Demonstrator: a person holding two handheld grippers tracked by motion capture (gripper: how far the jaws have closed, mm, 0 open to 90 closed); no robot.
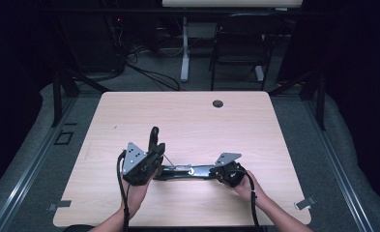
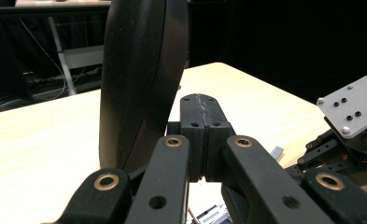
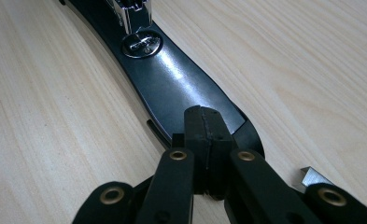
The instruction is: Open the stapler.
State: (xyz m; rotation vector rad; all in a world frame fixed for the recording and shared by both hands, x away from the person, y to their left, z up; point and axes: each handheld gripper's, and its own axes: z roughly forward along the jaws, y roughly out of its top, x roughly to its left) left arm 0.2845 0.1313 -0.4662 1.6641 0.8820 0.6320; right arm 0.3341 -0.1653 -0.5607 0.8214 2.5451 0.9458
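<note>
— What are you holding at the bench?

— A black stapler (image 1: 178, 170), swung fully open. Its base lies flat along the near middle of the bench (image 1: 255, 125), running left to right. Its top arm (image 1: 153, 139) stands upright at the left end, beside my left gripper (image 2: 202, 135).

— And your fingers?

— My left fingers (image 2: 216, 126) are pressed together, pad to pad, just beside the raised arm; I cannot tell whether anything sits between them. My right gripper (image 3: 207, 135) rests over the base's right end, its fingers (image 3: 195, 130) likewise closed against each other, on or just above the glossy plastic; I cannot tell which.

— How does the stapler look up close?

— Smooth, glossy black base that narrows toward a round silver anvil plate (image 3: 141, 43), with the bright metal staple channel (image 3: 132, 11) beyond it. No writing I can read on it.

— The setting?

— Pale wood-grain bench with a round cable port (image 1: 218, 103) near its far edge. Past it, grey carpet, a dark chair (image 1: 238, 46), a white desk leg (image 1: 184, 48) and loose cables in a dim room.
</note>
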